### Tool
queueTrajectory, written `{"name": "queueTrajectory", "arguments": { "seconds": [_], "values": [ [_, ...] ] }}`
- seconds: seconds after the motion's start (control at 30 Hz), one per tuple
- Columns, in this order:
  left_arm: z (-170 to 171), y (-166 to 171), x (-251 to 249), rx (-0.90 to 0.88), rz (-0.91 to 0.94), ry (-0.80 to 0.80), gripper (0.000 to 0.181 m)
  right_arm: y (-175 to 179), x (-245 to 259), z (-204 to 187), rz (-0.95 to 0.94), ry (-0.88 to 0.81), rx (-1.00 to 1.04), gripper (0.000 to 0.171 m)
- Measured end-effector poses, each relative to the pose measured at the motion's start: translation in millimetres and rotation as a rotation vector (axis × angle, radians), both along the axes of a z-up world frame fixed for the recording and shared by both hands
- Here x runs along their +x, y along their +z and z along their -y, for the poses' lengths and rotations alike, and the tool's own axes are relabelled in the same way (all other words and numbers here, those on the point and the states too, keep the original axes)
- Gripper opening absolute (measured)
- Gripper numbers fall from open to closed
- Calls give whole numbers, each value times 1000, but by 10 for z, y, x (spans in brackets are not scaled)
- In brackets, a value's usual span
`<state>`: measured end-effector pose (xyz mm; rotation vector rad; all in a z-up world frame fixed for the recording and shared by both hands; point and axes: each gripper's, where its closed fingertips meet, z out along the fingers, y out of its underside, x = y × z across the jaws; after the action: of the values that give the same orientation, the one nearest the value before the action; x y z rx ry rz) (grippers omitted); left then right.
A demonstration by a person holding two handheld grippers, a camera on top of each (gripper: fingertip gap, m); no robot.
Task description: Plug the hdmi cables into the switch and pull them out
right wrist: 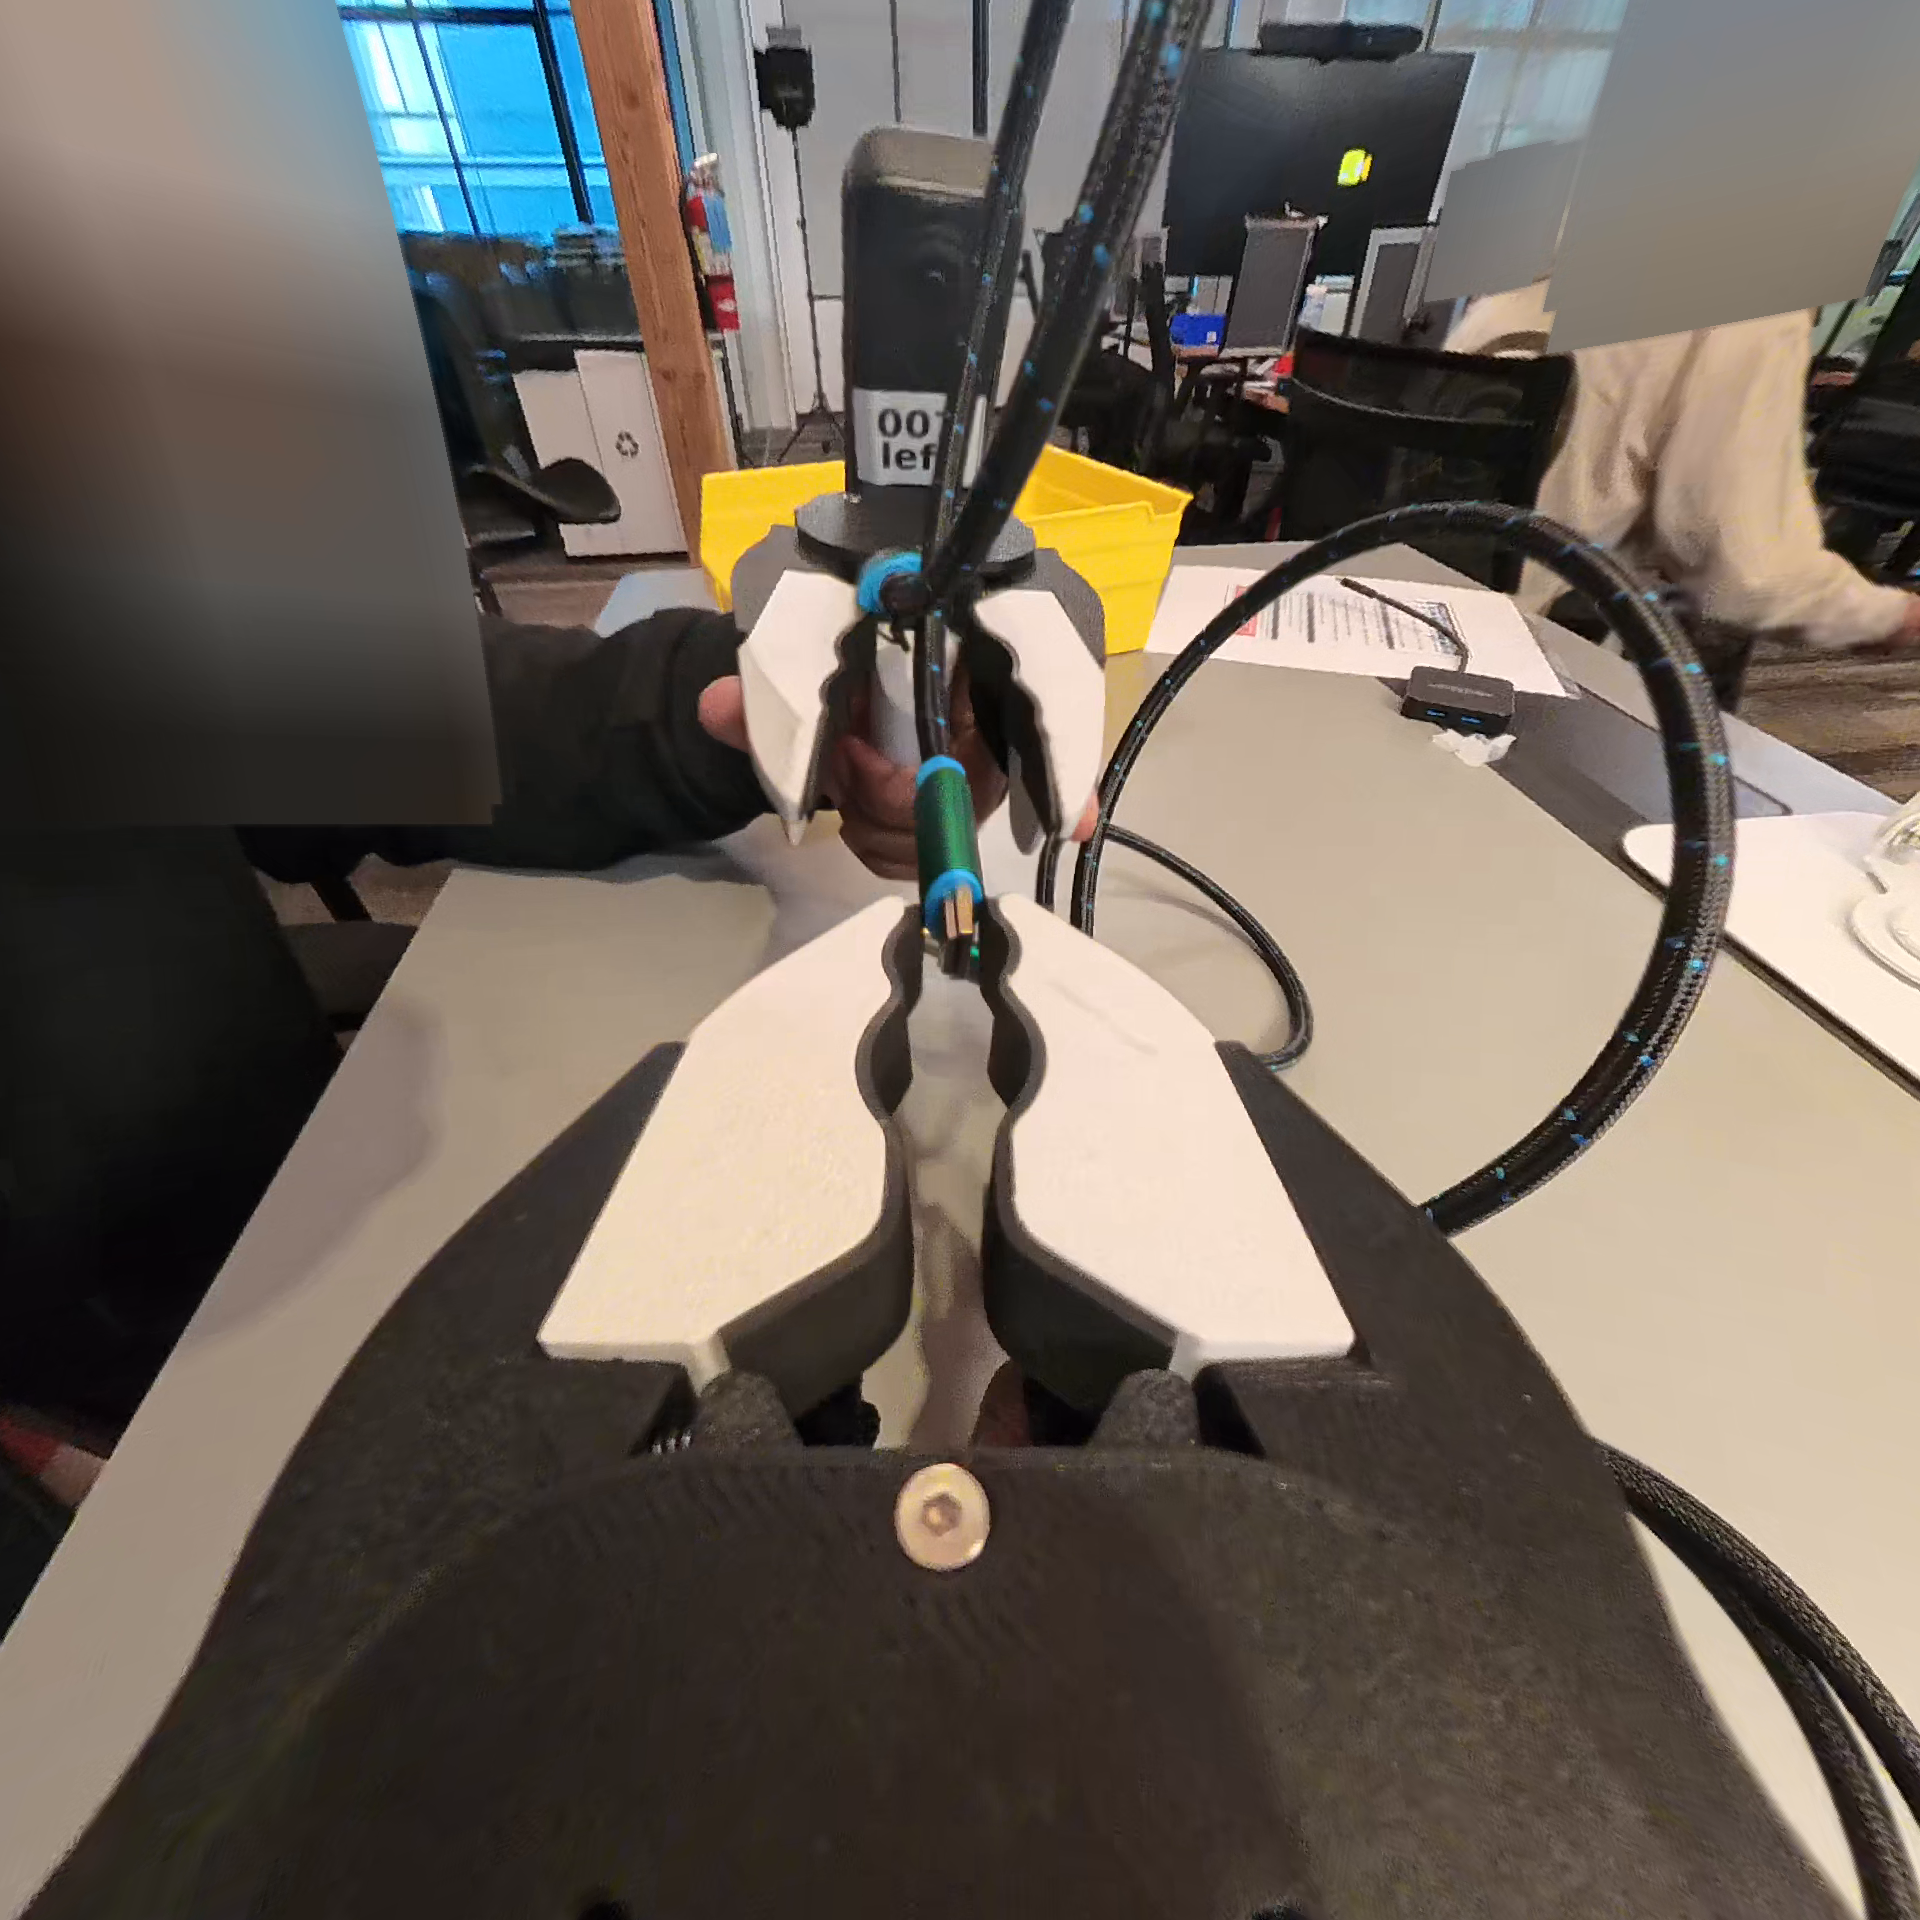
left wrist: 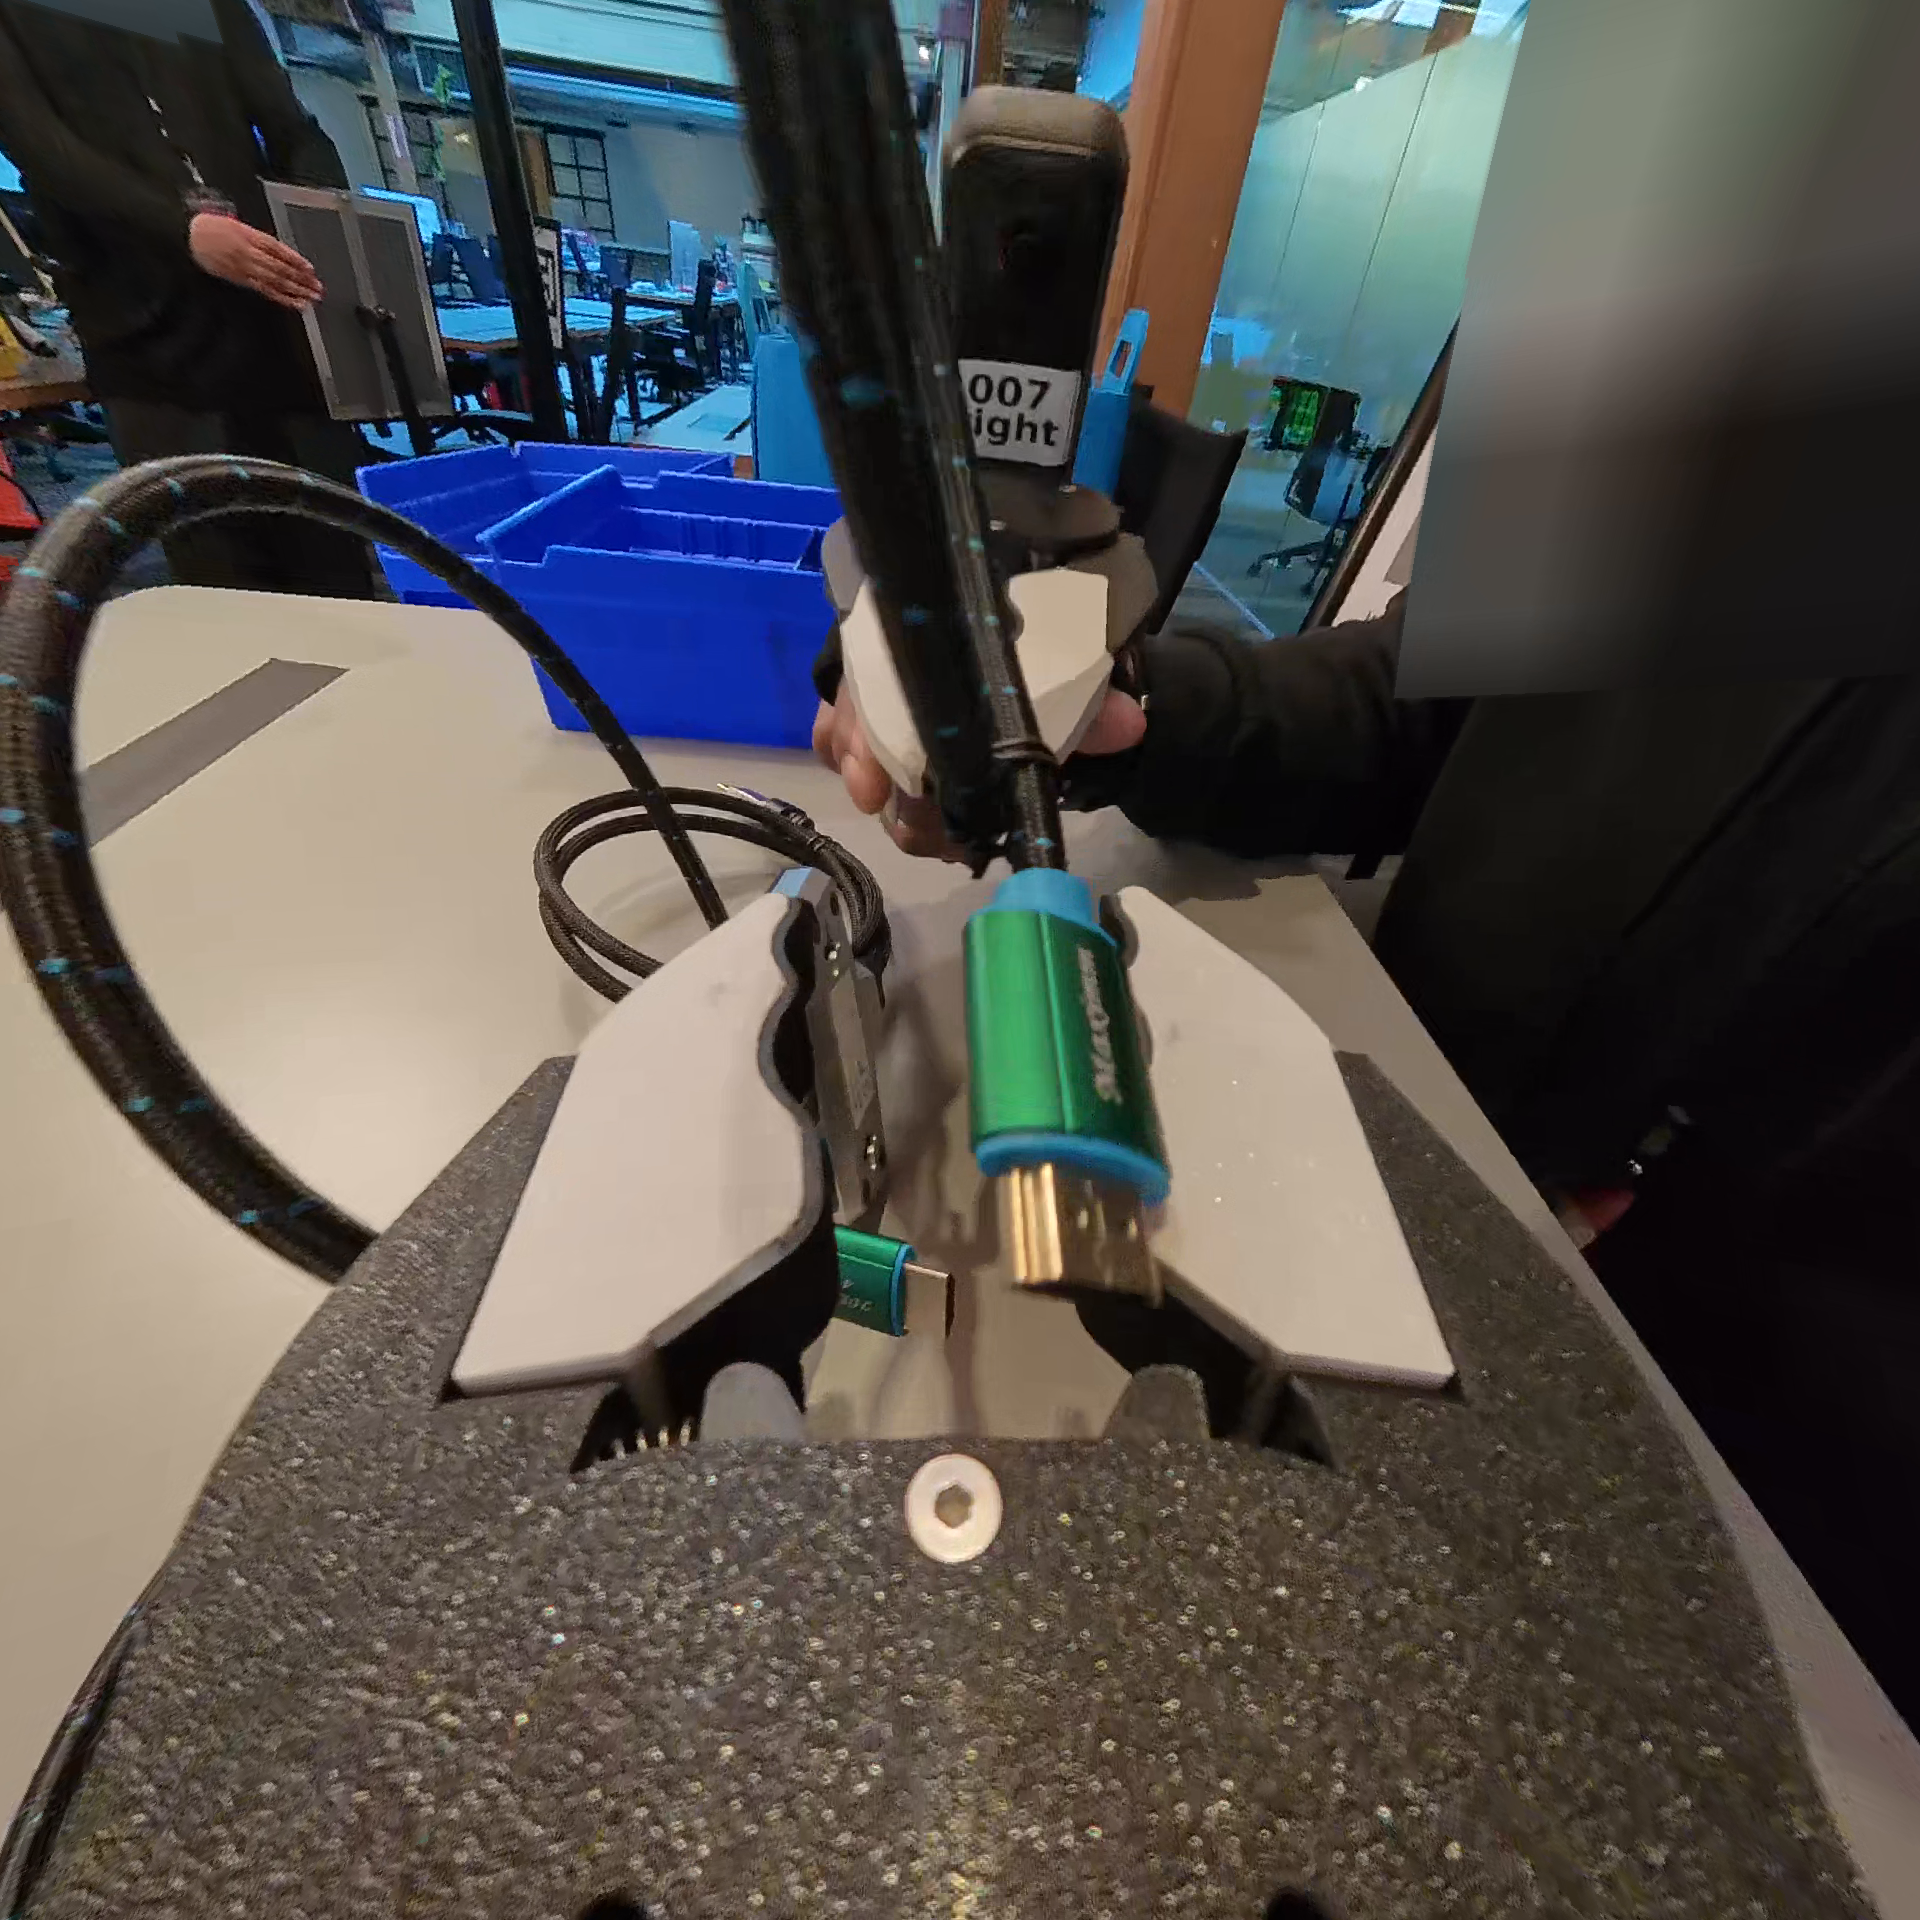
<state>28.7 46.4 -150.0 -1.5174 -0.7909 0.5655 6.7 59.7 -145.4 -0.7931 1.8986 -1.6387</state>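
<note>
Dangling between the spread fingers of the left gripper (left wrist: 951, 1049), the green HDMI plug (left wrist: 1060, 1081) hangs unplugged. Right gripper (right wrist: 951, 971) is narrowed, gripping nothing I can confirm. Switch (left wrist: 847, 1049) lies against the left finger, probably steadied for insertion.

White label on each gripper's camera (left wrist: 1016, 410), printed sheet (right wrist: 1351, 623) on table.

Pale grey desk (left wrist: 312, 935), with a dark grey inset strip (left wrist: 197, 727) toward the far left. Resting on it: a blue bin (left wrist: 665, 623) at the far edge, a coiled black braided cable (left wrist: 644, 883) just in front of that bin. Across from the bin, a yellow bin (right wrist: 1101, 540), a printed sheet (right wrist: 1351, 623), and a small black hub (right wrist: 1455, 694) on the sheet's corner.
</note>
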Motion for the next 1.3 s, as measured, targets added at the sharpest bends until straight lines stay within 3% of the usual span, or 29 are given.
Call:
{"name": "queueTrajectory", "arguments": {
  "seconds": [0.33,0.53,0.67,0.83,0.97,1.1,1.3],
  "values": [
    [115,177,94,101,-39,-11,56,49,-52,13,48,-18,-30,10],
    [70,69,48,102,-15,-18,58,63,-70,30,105,-18,-30,10],
    [-22,-2,-31,27,-8,10,51,10,6,46,112,-4,-11,10],
    [-44,-107,-93,-29,26,43,24,-21,69,46,115,11,9,10],
    [-56,-115,-60,-58,25,28,22,-83,91,50,105,23,42,10],
    [-95,-70,1,-62,28,-4,33,-127,110,54,63,19,38,10],
    [-109,-30,9,-74,2,-1,21,-120,131,51,74,27,34,10]
  ]
}}
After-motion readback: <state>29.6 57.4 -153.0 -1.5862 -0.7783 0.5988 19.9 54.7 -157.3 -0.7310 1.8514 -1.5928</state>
